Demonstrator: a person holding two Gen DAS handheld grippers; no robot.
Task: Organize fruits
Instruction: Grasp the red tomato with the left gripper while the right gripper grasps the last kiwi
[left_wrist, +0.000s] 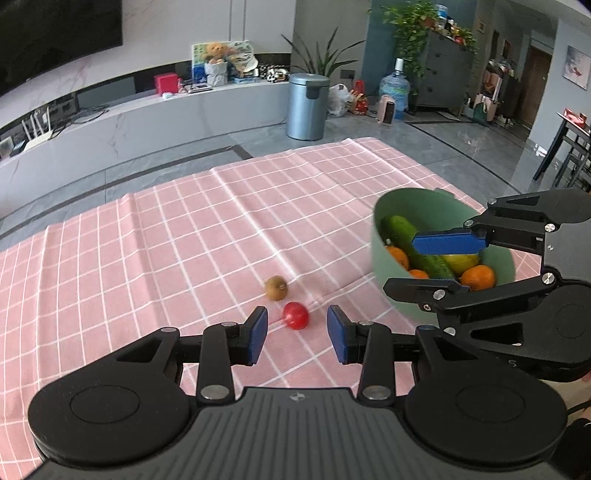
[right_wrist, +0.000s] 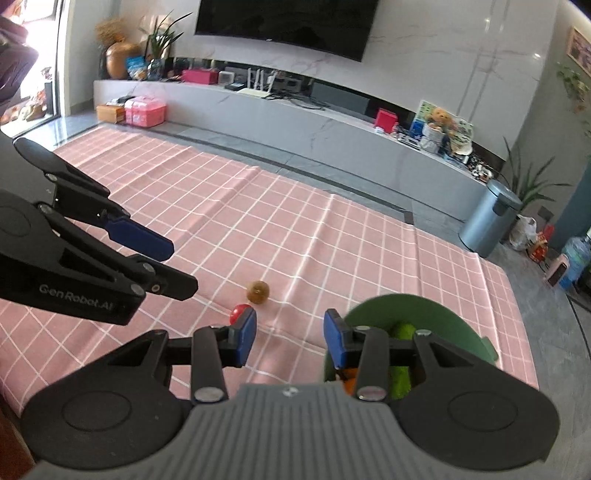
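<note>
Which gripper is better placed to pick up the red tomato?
Probably the left gripper: the red tomato lies just ahead of its open, empty jaws. The right gripper is beside the green bowl, with the tomato off-centre.

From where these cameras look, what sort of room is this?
Most likely a home living room: a large television hangs above a long marble-look media console, with houseplants and a water jug nearby. The fruit sits on a pink checked tablecloth.

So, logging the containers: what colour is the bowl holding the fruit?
Green bowl, a pale sage shade; it shows best in the left wrist view.
</note>
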